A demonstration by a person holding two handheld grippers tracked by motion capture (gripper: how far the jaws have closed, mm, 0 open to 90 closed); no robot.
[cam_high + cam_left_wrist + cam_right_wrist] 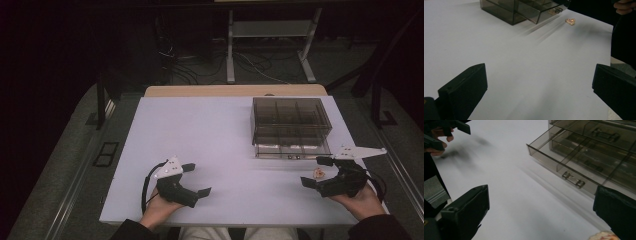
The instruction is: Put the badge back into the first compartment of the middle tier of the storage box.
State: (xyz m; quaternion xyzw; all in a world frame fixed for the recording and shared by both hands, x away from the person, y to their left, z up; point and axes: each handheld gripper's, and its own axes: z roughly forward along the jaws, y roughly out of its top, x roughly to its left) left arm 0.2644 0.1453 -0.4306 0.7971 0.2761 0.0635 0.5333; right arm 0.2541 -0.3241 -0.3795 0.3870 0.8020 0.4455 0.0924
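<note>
small pinkish object (318,173), too blurred to identify, lies between the right gripper's (315,171) wide-open, empty fingers.

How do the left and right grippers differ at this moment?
The right gripper sits beside the small orange piece and close to the drawer box; the left gripper rests over bare table, far from both. The right gripper's grey plate looks longer. Both are open, holding nothing.
</note>
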